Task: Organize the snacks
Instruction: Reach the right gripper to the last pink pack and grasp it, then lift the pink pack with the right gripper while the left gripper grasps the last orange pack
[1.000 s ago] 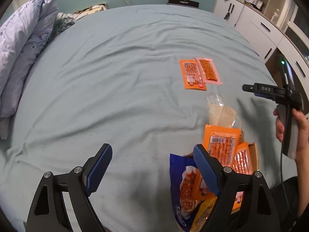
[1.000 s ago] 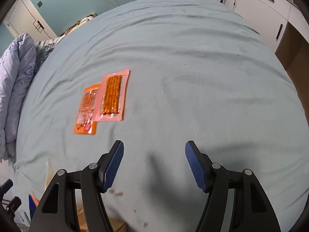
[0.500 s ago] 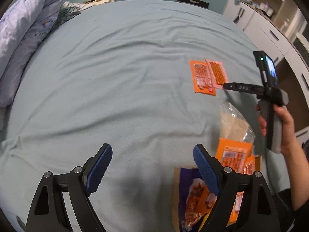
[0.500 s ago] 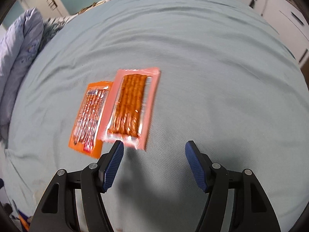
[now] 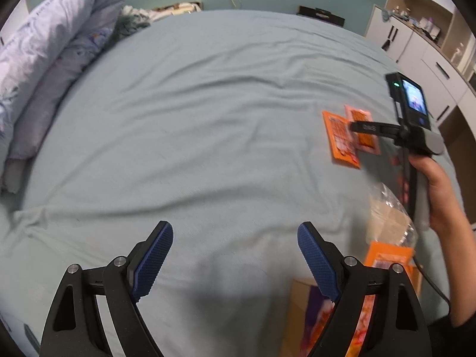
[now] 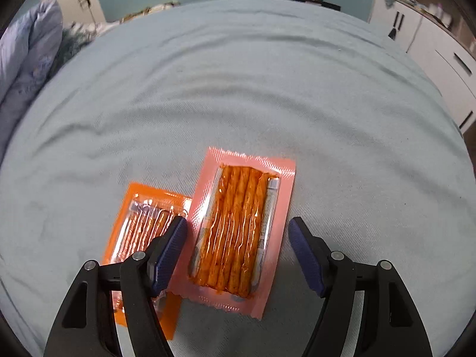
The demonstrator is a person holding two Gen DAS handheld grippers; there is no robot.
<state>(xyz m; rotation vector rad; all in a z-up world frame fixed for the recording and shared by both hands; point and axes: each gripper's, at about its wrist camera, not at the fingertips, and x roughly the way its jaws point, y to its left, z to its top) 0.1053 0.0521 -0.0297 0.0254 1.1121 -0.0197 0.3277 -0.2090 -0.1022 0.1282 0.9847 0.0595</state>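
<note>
Two flat snack packets lie side by side on the pale blue bed sheet [image 6: 297,89]. The pink packet [image 6: 238,229] holds orange sticks and lies between the fingers of my open right gripper [image 6: 238,244]. The orange packet [image 6: 142,229] lies to its left, partly under my left finger. In the left wrist view the same orange packet [image 5: 340,139] and pink packet [image 5: 363,132] lie at the right, under the right gripper's arm. My left gripper [image 5: 235,253] is open and empty over bare sheet. A cardboard box with more snack packets [image 5: 386,258] sits at the lower right.
A crumpled clear plastic bag [image 5: 389,217] lies by the box. A folded quilt [image 5: 53,71] lies along the bed's left side. White cabinets [image 5: 431,56] stand past the bed's right edge. The person's right hand [image 5: 437,190] holds the right gripper.
My right gripper has moved forward and down onto the two packets, so the pink one now lies between its fingers. My left gripper has swung left, away from the box.
</note>
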